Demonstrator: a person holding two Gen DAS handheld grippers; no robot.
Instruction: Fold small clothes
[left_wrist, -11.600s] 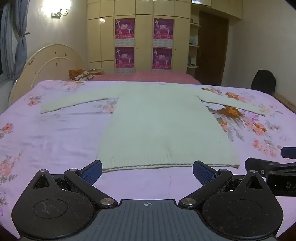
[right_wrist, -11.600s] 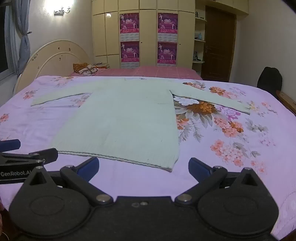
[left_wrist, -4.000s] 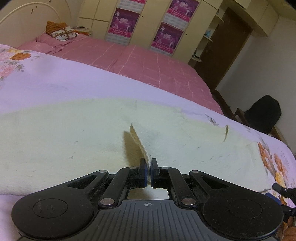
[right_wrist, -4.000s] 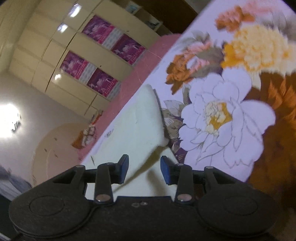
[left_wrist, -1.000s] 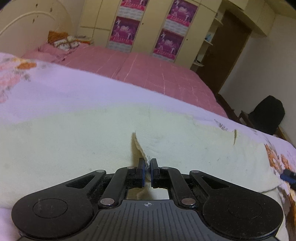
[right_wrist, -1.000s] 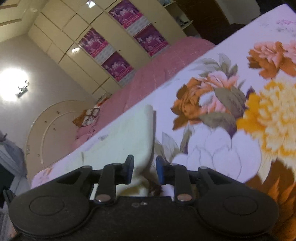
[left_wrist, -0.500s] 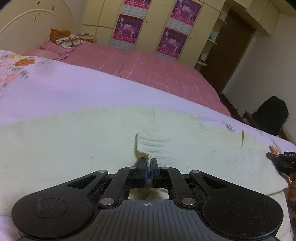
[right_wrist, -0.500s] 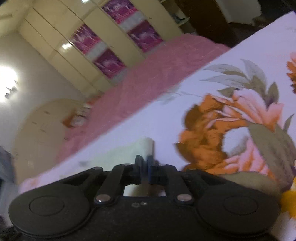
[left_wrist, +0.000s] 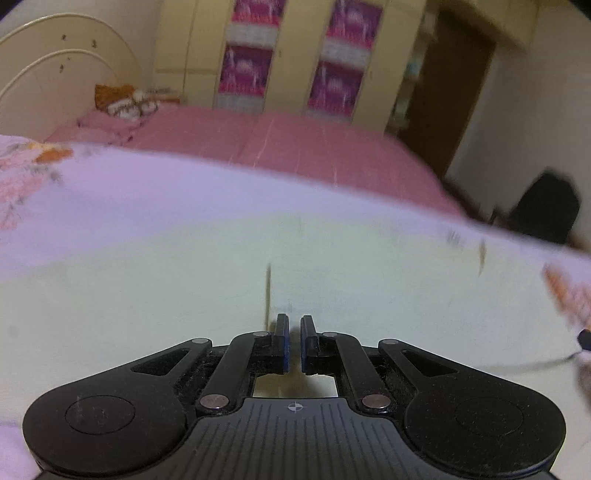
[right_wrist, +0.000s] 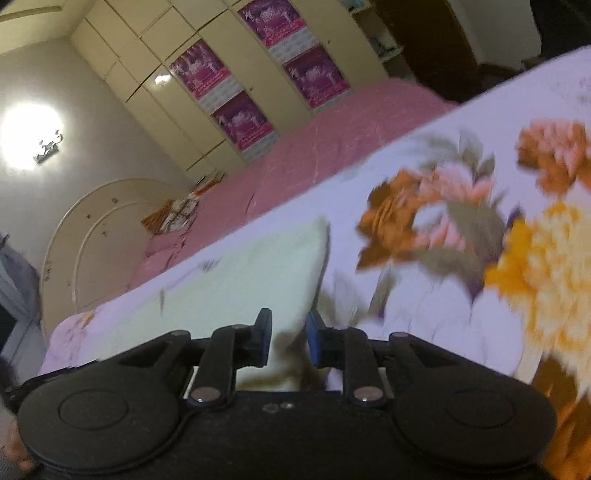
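Left wrist view: the sweater (left_wrist: 184, 295) is spread on the bed (left_wrist: 110, 192), long axis 9 to 3 o'clock; left gripper (left_wrist: 293, 332) fingers stand slightly parted, nothing seen held.

Right wrist view: right gripper (right_wrist: 286, 332) fingers stand part open astride the sweater's edge, running to 12 o'clock; only here is the floral bedspread (right_wrist: 480, 258) shown at 2 o'clock.

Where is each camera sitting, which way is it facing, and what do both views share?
Left wrist: low over the pale sweater, facing the wardrobe; left gripper shows, slightly parted.
Right wrist: tilted, above the sweater's edge on the floral sheet; right gripper shows, open.
Shared: sweater, pink bed, headboard, postered wardrobe.
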